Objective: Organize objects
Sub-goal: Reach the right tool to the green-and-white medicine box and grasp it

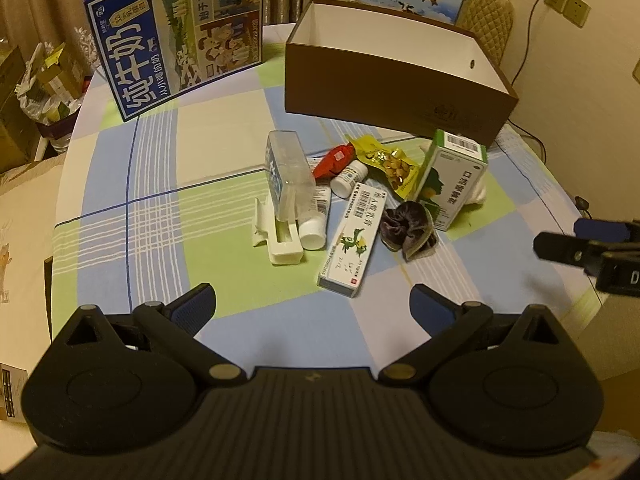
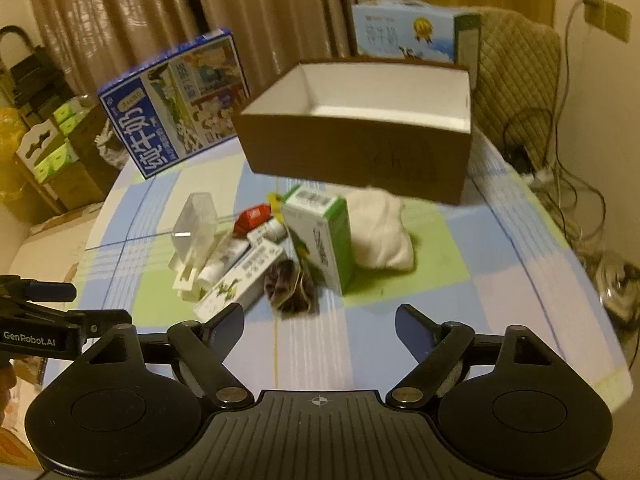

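One open brown box [image 1: 384, 80], white inside, stands on the checked tablecloth [image 1: 168, 184]. Just in front of it lies one pile: two green-and-white medicine cartons [image 1: 454, 178], one clear plastic case [image 1: 289, 170], one small white bottle [image 1: 349, 178], one red packet [image 1: 334, 159], one yellow snack packet [image 1: 394, 166], one dark scrunchie [image 1: 408, 233]. Behind the box stand two milk cartons [image 1: 180, 36]. Left gripper [image 1: 312, 300] and right gripper [image 2: 320, 318] both spread wide, holding nothing.

Black ribbed claw [image 1: 312, 300] bodies, blue-padded fingers [image 1: 196, 304], brass pivot screws

A home: curtains [image 2: 120, 20], checked tablecloth [image 1: 160, 184], quilted chair [image 2: 516, 80].
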A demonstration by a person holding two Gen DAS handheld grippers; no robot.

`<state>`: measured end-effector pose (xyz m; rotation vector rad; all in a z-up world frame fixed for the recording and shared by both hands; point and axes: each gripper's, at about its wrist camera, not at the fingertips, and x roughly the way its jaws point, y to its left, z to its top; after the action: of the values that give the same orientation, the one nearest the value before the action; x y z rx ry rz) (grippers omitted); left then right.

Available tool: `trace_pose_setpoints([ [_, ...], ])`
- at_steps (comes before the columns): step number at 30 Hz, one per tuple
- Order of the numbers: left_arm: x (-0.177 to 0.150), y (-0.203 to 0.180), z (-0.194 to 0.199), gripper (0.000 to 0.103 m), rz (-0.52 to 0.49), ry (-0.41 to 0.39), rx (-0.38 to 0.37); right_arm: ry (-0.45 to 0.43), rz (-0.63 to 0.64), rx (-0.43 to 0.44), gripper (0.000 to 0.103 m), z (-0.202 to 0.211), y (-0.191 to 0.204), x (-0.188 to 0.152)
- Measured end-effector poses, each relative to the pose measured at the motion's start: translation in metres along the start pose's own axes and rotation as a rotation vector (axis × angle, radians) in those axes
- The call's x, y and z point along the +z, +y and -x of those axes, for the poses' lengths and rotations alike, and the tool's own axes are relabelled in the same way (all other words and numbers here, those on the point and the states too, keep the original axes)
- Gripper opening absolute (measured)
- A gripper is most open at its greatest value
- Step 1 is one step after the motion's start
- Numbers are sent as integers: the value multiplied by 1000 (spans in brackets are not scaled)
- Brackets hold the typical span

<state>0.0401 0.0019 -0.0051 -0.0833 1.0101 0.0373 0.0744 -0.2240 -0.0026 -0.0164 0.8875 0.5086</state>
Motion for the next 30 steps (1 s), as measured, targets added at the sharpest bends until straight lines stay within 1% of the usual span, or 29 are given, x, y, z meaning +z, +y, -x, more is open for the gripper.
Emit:
trace_pose_setpoints([
  [5,7,0,-8,102,15,4,3,-21,59,28,77,-11,-6,14],
  [10,16,0,-19,102,35,12,7,-22,146,83,73,-27,-10,26],
  [17,24,4,-32,102,68,28,33,-8,280,127,70,-63,-17,42],
  [21,28,8,-40,102,90,40,59,10,324,142,66,-87,-25,41],
  [23,29,10,-42,102,97,46,65,19,336,162,60,-98,-31,39],
  [26,31,12,-48,102,108,58,76,33,341,189,54,-111,-38,35],
  [30,33,14,-54,102,120,72,87,26,359,216,51,-125,-43,31],
])
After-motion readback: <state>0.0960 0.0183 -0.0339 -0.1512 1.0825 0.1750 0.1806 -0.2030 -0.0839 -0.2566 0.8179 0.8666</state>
